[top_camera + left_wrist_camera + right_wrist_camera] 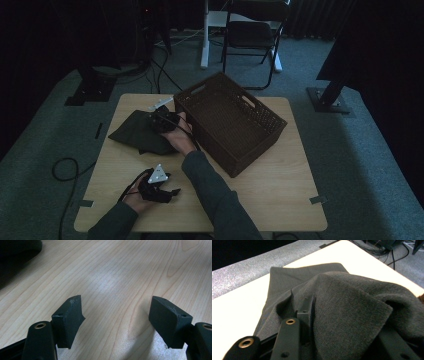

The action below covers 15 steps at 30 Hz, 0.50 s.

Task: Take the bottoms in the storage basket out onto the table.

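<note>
On the bench's left half, beside the basket point(230, 120), lies the dark cloth point(135, 132), rumpled and partly folded. The right hand-held gripper point(162, 121) sits on the cloth's near-basket edge; in the right gripper view a fold of cloth point(352, 312) drapes between and over its jaws, which stand partly apart, so I cannot tell whether the pads press on it. The left hand-held gripper point(157, 187) rests near the front edge of the bench point(280, 185), jaws wide and empty over bare wood point(115, 290), well apart from the cloth. Beyond the bench: grey carpet, cables, a folding chair point(250, 35).
</note>
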Each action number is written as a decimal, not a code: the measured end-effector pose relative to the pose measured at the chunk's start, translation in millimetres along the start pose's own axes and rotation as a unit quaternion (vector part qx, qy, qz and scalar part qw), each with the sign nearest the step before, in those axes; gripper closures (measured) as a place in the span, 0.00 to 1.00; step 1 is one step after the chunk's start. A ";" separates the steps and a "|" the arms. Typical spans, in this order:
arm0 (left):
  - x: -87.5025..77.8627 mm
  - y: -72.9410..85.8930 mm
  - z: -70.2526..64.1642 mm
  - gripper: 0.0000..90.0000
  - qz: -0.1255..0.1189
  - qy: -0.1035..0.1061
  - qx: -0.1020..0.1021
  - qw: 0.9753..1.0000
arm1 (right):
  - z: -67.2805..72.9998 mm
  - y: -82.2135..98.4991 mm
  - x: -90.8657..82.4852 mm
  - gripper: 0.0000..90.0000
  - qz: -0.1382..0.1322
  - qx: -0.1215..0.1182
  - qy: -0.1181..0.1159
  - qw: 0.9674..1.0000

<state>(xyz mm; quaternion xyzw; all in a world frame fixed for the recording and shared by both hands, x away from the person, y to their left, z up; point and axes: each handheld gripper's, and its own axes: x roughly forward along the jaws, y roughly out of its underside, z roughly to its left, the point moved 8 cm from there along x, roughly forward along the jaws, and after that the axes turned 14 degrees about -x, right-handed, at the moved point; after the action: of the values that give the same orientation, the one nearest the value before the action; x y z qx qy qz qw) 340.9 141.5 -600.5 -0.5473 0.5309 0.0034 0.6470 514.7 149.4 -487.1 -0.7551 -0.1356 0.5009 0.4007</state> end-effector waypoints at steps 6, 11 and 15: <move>0.0 0.0 0.3 0.31 0.000 -0.001 0.001 1.000 | -2.5 10.9 -1.6 0.63 0.001 0.016 -0.010 1.000; 0.1 0.0 0.3 0.31 0.000 -0.001 0.001 1.000 | 0.2 19.6 -3.6 0.60 -0.001 0.019 -0.013 1.000; 0.1 0.0 0.2 0.31 0.000 -0.001 0.001 1.000 | 5.2 25.8 -6.1 0.58 -0.003 0.027 -0.020 0.999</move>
<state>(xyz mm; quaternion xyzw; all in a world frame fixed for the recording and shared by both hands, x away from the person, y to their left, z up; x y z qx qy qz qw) 341.1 141.7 -600.6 -0.5468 0.5305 0.0035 0.6477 502.3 131.5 -503.1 -0.7335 -0.1318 0.5179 0.4199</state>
